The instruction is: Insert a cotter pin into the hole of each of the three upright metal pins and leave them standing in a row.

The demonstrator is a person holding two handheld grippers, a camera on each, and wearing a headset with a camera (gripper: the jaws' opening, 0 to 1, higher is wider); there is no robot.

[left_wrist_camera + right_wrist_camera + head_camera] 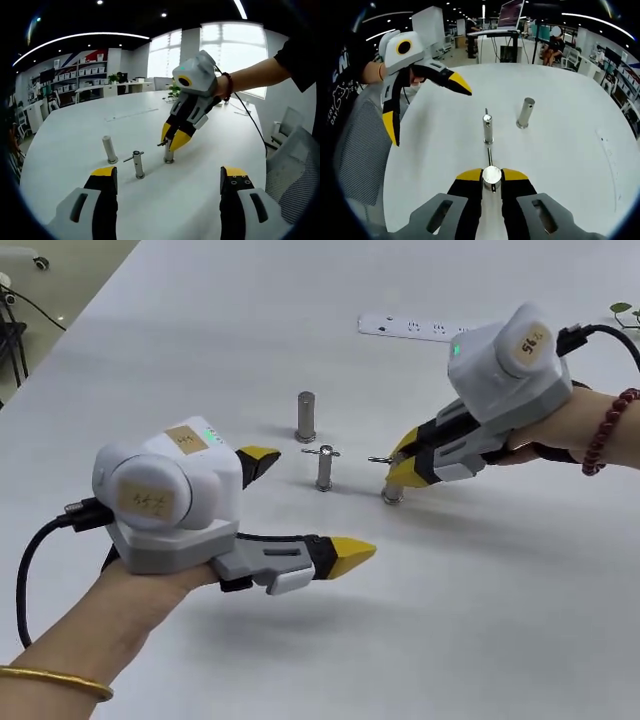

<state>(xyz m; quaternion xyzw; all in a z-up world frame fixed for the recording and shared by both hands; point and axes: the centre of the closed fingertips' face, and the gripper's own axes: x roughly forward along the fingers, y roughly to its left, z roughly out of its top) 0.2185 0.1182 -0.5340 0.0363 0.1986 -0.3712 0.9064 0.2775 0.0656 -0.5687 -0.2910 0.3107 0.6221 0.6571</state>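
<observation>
The right tool [405, 462] is clamped on a cotter pin [379, 459] at the top of the nearest metal pin [392, 495]. The left tool [322, 502] has its jaws apart.

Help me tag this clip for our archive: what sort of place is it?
Probably an open-plan office or lab workroom: a large white table with a power strip on it, wall shelves stocked with boxes, and a mesh office chair.
</observation>
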